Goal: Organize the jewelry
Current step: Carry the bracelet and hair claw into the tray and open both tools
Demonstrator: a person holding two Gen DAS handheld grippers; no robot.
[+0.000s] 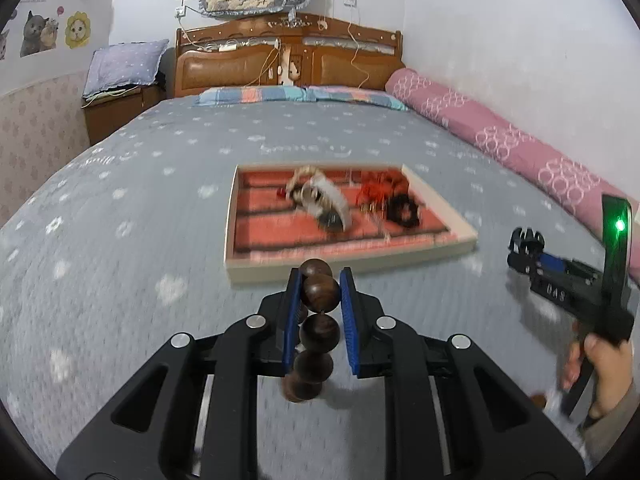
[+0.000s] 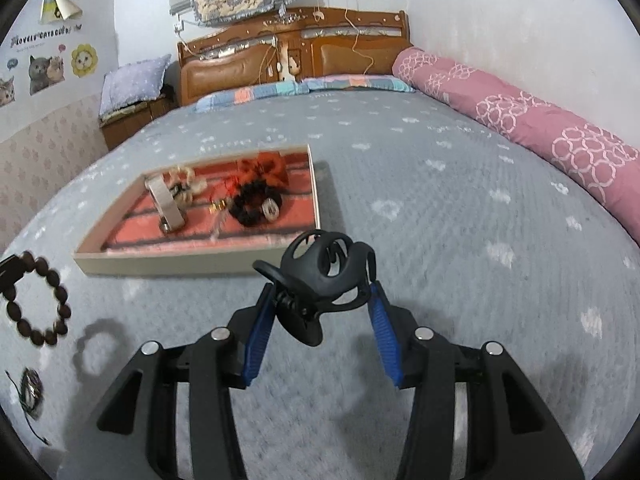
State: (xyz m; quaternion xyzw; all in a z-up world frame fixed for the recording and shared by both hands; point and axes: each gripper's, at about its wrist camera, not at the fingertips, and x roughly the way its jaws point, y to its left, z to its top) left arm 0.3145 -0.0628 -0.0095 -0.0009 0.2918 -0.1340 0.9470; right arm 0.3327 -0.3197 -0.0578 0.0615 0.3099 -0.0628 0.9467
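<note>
My left gripper (image 1: 320, 294) is shut on a dark brown wooden bead bracelet (image 1: 315, 332), held above the grey bedspread just in front of the tray (image 1: 348, 265). The bracelet also hangs at the left edge of the right wrist view (image 2: 38, 300). My right gripper (image 2: 322, 308) is shut on a black hair claw clip (image 2: 324, 280), held above the bed near the tray's (image 2: 176, 258) right corner. The tray has a red striped lining and holds a white band (image 2: 166, 204), a black scrunchie (image 2: 254, 204), a red-orange scrunchie (image 2: 264, 170) and small gold pieces.
A small dark trinket with a cord (image 2: 30, 390) lies on the bedspread at the lower left. A pink rolled quilt (image 2: 520, 116) lies along the right wall. The wooden headboard (image 1: 288, 60) and pillows are at the far end.
</note>
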